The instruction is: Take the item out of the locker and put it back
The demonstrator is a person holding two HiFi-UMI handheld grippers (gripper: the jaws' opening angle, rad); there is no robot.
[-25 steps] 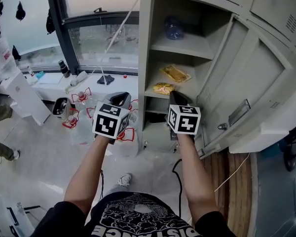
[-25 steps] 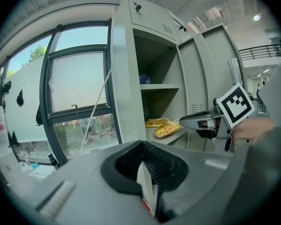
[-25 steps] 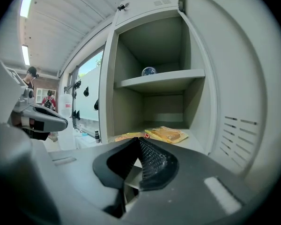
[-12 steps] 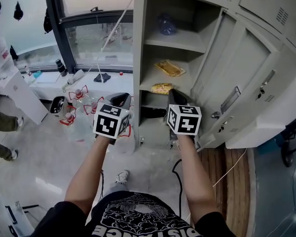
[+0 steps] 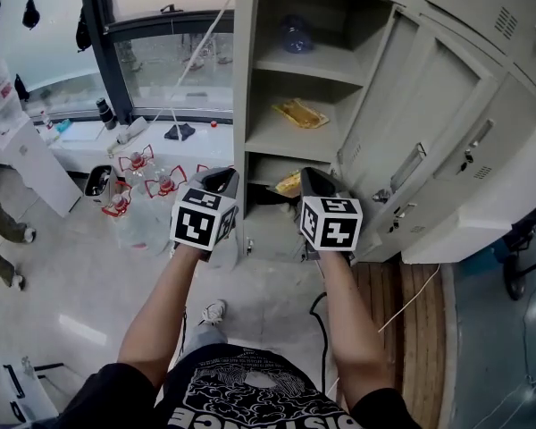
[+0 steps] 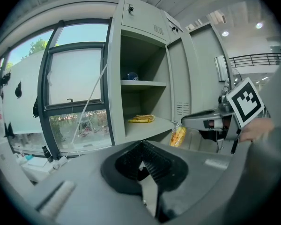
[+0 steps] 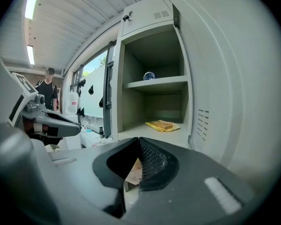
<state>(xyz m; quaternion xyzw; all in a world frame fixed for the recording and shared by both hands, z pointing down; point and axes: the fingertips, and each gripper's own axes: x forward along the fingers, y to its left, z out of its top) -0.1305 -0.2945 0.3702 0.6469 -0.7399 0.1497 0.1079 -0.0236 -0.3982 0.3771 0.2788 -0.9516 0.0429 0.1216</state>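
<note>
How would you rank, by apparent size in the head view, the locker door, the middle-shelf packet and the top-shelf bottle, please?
1. locker door.
2. middle-shelf packet and top-shelf bottle: about alike, not ranked.

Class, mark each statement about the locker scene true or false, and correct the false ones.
1. The right tongs grip a yellow snack packet. True.
2. The left tongs hold a bottle. False: they are shut on nothing.
3. A second yellow packet lies on the second shelf from the top. True.
4. The locker door is closed. False: it stands open.
5. The top shelf is bare. False: a bluish item sits there.
</note>
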